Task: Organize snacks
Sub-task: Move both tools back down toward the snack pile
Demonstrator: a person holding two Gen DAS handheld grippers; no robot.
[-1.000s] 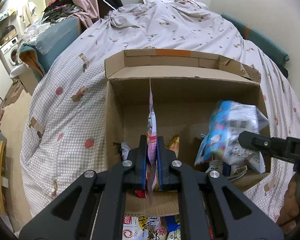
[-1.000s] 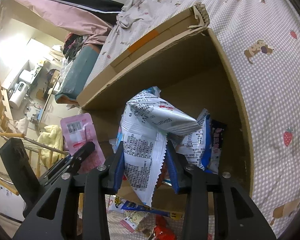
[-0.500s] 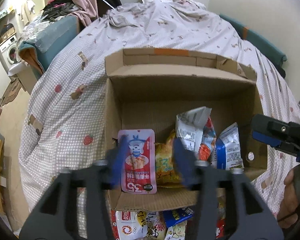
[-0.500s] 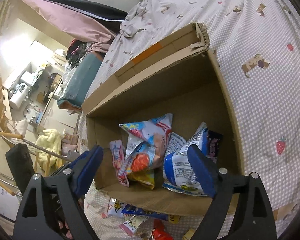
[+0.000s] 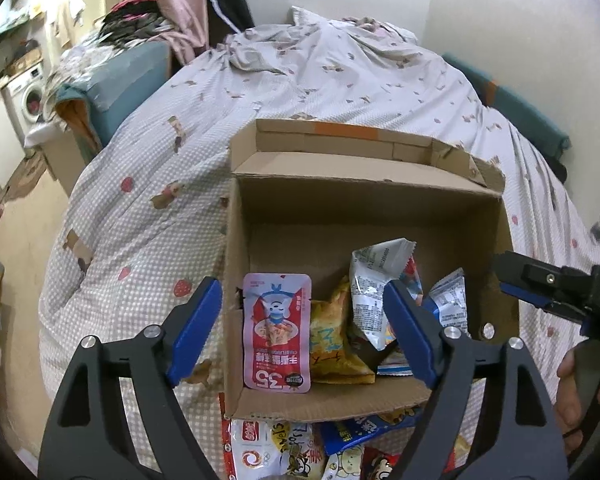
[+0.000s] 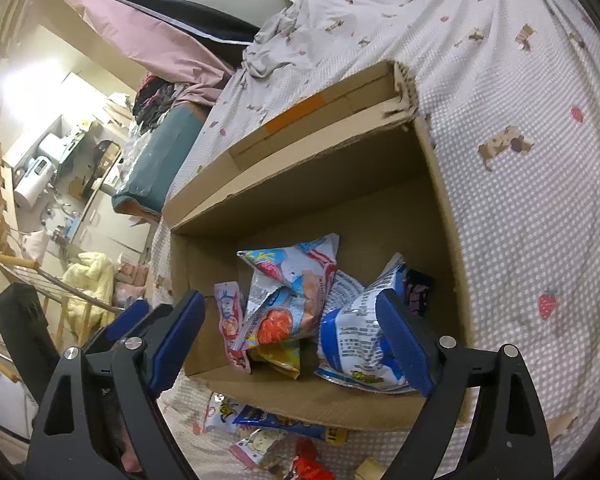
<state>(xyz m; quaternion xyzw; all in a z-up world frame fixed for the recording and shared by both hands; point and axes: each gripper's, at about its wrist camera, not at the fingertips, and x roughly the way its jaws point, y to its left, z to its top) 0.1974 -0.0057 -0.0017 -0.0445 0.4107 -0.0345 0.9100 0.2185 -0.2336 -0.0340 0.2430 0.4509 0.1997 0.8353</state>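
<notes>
An open cardboard box (image 5: pixel 360 200) sits on the bed with several snack packets inside. A pink packet (image 5: pixel 277 332) lies flat at its left end, beside a yellow packet (image 5: pixel 332 344) and a silver-and-blue bag (image 5: pixel 374 280). My left gripper (image 5: pixel 300 292) hovers over the box's near edge, jaws opening, pads touching nothing. My right gripper (image 6: pixel 290 298) stands open over the same box (image 6: pixel 340 184), above a colourful bag (image 6: pixel 292 280) and a blue-and-white bag (image 6: pixel 360 340). It holds nothing. Its finger (image 5: pixel 540 284) shows at the right of the left wrist view.
More loose snack packets (image 5: pixel 300 452) lie on the dotted bedsheet (image 5: pixel 140 220) just in front of the box. A teal cushion (image 5: pixel 128 76) and a pile of clothes are at the far left, with a washing machine (image 5: pixel 28 96) beyond. A hand (image 5: pixel 572 380) grips the right handle.
Both grippers have opened. The left let go of the pink packet, which now lies in the box. The right dropped its silver-and-blue bag in among the others.
</notes>
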